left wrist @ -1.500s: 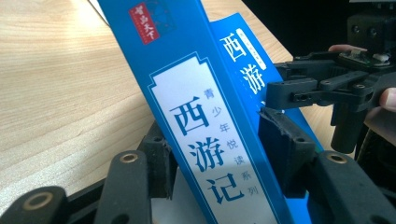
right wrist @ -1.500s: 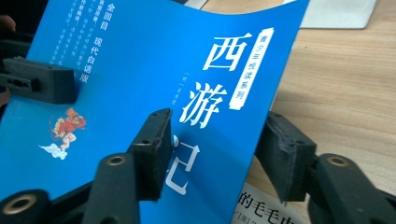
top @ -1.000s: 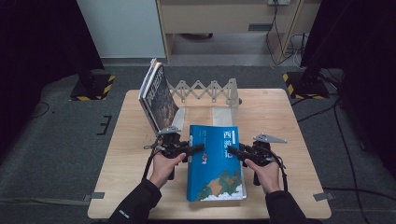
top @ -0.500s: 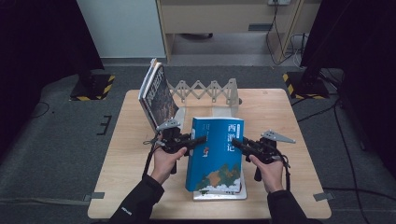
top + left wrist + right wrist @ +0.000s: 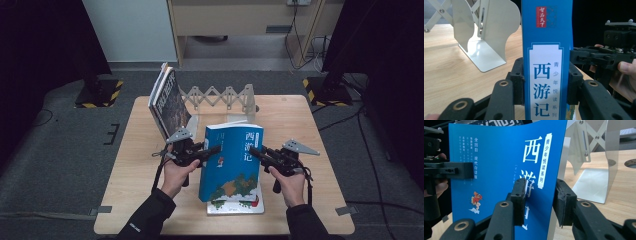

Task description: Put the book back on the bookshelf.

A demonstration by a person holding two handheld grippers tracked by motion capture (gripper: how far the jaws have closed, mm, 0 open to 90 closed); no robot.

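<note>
Left jaws: the left gripper (image 5: 212, 150) is pinching the blue book (image 5: 232, 160) across its spine edge; in the left gripper view the pads (image 5: 517, 82) are pressing on both sides of the spine (image 5: 546, 75).
Right jaws: the right gripper (image 5: 256, 151) has just been closing, and its jaws are now clamping the book's opposite, open edge; in the right gripper view the cover (image 5: 499, 170) is bowing a little between the pads (image 5: 520, 200).
Book: it is hanging tilted between the two grippers, above a second book (image 5: 235, 205) lying flat near the near edge of the tabletop (image 5: 300, 115), toward the middle.
Long axis: it is running from the near edge up and away toward the far edge, top end leaning toward the rack.
Target side: the rack (image 5: 220, 97) is standing at the far edge, straight beyond the book's top; one white bookend (image 5: 489, 32) is waiting just behind it.
Neighbour: other books (image 5: 167, 102) are leaning at the rack's left end, near the left gripper.
Nearer hand: both are sitting level on either side; the left one seems closer to the leaning books, so the swing upright probably needs clearance on that side.
</note>
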